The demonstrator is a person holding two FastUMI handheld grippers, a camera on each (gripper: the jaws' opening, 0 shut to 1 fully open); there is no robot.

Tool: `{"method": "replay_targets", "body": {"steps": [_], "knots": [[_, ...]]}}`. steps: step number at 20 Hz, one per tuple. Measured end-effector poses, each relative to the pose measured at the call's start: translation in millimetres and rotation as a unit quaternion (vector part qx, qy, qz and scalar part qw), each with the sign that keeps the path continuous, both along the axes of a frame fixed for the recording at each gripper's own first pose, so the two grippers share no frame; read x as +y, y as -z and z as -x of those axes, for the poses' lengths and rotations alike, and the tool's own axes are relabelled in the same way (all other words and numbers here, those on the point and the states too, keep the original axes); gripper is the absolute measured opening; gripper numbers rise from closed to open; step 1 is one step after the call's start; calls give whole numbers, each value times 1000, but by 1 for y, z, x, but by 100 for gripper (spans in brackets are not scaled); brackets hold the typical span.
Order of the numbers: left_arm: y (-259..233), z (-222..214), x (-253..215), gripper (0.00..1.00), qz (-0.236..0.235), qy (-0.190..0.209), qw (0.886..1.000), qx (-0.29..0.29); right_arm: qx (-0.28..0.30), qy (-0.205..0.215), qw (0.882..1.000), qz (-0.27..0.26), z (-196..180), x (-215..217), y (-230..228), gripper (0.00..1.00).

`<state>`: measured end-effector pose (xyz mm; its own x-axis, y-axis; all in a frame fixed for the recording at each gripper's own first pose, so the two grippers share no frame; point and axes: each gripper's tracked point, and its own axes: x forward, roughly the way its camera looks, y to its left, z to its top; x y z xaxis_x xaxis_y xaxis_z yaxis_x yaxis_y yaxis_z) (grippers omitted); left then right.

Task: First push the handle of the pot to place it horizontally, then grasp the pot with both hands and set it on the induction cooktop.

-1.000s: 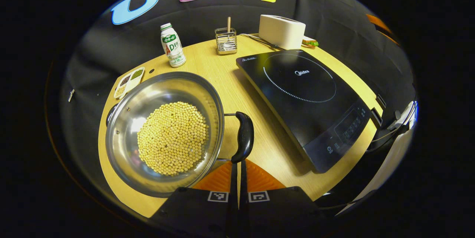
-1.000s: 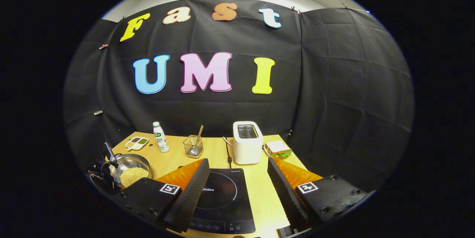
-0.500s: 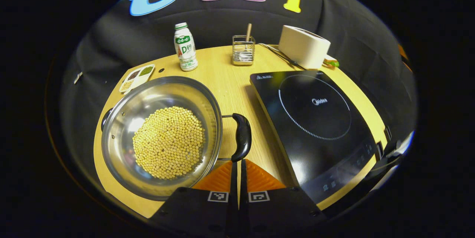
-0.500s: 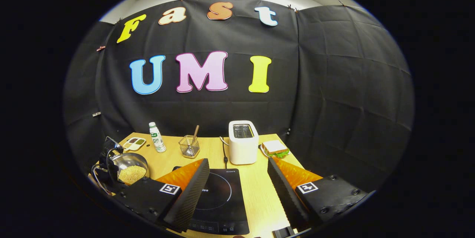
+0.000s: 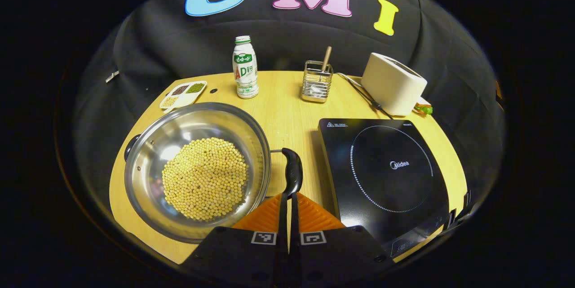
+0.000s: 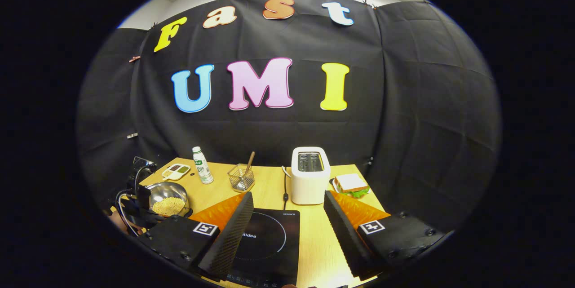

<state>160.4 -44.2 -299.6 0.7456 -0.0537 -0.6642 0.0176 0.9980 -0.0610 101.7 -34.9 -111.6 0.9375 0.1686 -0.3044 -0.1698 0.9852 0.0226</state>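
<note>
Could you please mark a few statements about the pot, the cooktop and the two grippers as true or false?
1. The pot holds yellow beans. True.
2. The pot sits on the induction cooktop. False: it stands on the table, beside the cooktop.
3. The left gripper has its fingers together, tips at the pot's handle. True.
4. The right gripper is shut on the handle. False: it is open above the cooktop, far from the pot.
5. The toaster lies on its side. False: it stands upright.

Sandwich [image 5: 422, 108] mostly hidden behind toaster [image 5: 393, 83]; tray [image 5: 183, 94] contents perhaps beans.
</note>
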Motion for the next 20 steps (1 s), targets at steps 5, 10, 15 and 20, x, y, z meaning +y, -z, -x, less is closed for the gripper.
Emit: {"method": "replay_targets", "body": {"steps": [5,10,15,20], "knots": [[0,-1,-1,5,18,-31,999,-3,17,-44,999,-9,-4,8,11,98],[-11,10,0,5,55,-80,995,-24,38,-57,998,-10,-4,17,31,98],[-45,41,44,5,32,-98,992,-69,61,-70,995,-21,-5,54,41,99],[-91,57,108,15,21,-112,986,-123,79,-74,994,-21,2,109,49,99]]}}
